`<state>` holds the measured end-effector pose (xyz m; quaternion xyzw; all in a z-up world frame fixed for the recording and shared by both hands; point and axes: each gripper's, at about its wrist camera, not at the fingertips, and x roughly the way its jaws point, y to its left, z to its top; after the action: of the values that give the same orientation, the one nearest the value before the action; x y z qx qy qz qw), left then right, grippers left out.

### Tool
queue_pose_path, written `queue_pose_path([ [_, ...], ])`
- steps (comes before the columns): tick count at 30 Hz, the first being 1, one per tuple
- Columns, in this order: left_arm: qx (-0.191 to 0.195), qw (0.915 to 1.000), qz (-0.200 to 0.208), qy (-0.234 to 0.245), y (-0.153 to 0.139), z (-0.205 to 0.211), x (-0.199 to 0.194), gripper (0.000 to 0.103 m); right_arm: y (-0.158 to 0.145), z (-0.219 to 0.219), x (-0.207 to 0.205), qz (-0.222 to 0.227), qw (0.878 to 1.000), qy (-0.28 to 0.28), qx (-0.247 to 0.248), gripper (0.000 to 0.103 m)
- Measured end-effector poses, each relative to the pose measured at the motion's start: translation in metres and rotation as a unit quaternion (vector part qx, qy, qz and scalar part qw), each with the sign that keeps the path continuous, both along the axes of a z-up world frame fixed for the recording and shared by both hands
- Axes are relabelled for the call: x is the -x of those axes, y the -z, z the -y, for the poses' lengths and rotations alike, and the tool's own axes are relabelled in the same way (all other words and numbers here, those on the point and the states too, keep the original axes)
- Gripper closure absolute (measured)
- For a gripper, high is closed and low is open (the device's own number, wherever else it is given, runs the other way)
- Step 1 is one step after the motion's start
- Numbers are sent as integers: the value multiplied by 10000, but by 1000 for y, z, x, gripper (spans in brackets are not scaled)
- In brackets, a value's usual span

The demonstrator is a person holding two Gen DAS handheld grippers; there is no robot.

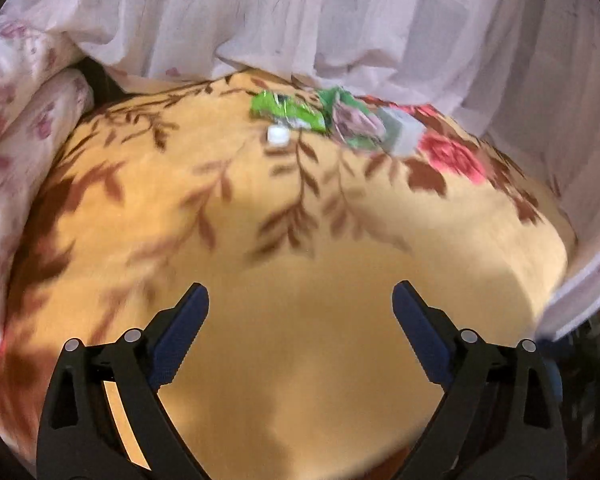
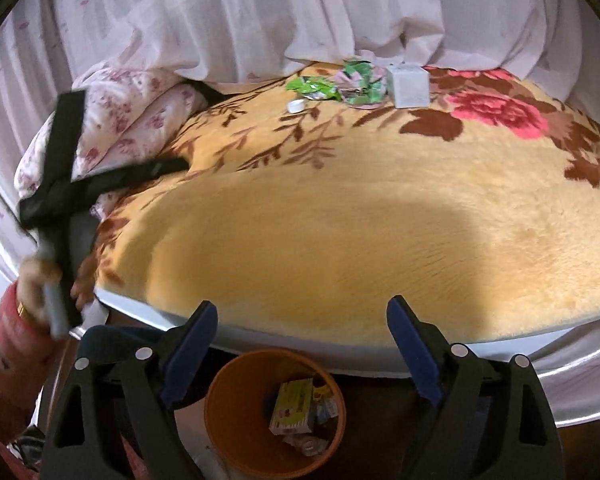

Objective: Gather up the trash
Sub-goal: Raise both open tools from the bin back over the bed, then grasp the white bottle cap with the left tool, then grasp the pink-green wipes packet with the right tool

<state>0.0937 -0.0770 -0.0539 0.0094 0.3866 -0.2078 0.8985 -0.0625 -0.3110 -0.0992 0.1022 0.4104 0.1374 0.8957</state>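
Both sets of jaws stand wide apart and empty: right gripper (image 2: pixel 302 344) at frame bottom over the orange bin (image 2: pixel 236 424), which has cartons in it, left gripper (image 1: pixel 300 320) over bare yellow blanket (image 1: pixel 300 280). Looks like between pickups. Remaining trash sits top centre, well apart: green wrappers (image 2: pixel 312 87), white cap (image 2: pixel 296 106), white box (image 2: pixel 408 85); next needs a reach across to one piece.

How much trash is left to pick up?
Some is done: boxes already lie in the orange bin. Both tongs, left and right, are open and hold nothing. Left on the blanket: green wrappers, a white cap and a white box.
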Motion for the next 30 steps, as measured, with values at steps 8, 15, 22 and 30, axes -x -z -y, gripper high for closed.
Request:
queue_pose_path([
  [8, 9, 9994, -50, -349, 8, 44, -123, 12, 3, 16, -23, -48, 9999, 139, 3, 18],
  [15, -203, 9969, -161, -747, 31, 66, -198, 12, -3, 23, -39, 48, 9999, 155, 50, 18],
  [22, -255, 9936, 11, -1102, 42, 68, -233, 23, 0, 25, -52, 26, 9999, 103, 73, 18],
  [30, -172, 9967, -54, -789, 49, 69, -231, 72, -4, 22, -58, 68, 9999, 74, 78, 18],
])
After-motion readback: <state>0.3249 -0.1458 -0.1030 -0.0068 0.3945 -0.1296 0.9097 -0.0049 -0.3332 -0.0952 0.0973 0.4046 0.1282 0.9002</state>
